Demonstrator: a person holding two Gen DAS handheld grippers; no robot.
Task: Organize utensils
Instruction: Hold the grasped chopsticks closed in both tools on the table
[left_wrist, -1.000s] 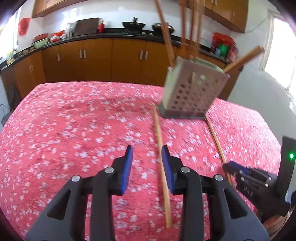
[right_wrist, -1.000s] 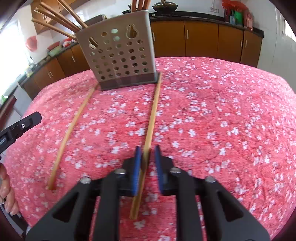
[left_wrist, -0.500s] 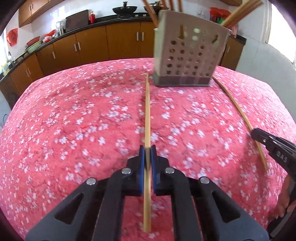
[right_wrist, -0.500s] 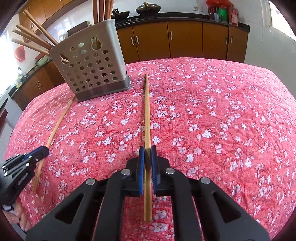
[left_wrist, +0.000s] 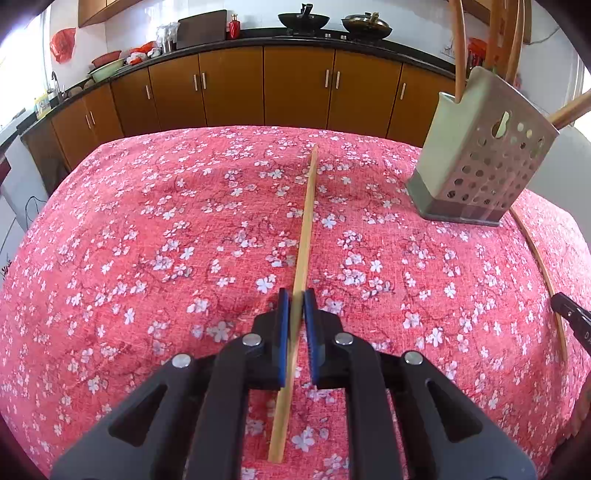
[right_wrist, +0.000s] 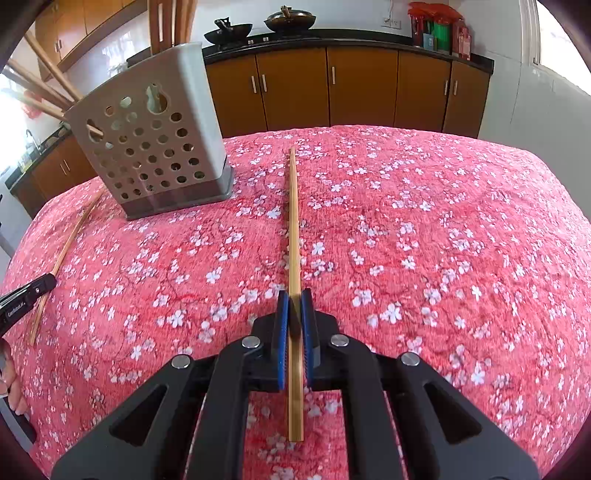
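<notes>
In the left wrist view, one bamboo chopstick (left_wrist: 304, 236) was clamped by the left gripper (left_wrist: 297, 308) over the floral tablecloth (left_wrist: 147, 240); one perforated utensil holder (left_wrist: 480, 155) was seen beyond, to the right. In the right wrist view, one other chopstick (right_wrist: 293, 229) was pinched by the right gripper (right_wrist: 294, 306).

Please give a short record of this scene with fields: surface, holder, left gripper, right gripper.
surface: red floral tablecloth
holder: perforated grey utensil holder, upright on the cloth, several chopsticks inside
left gripper: shut on left chopstick, which points away toward the cabinets
right gripper: shut on right chopstick, to the right of the holder
</notes>
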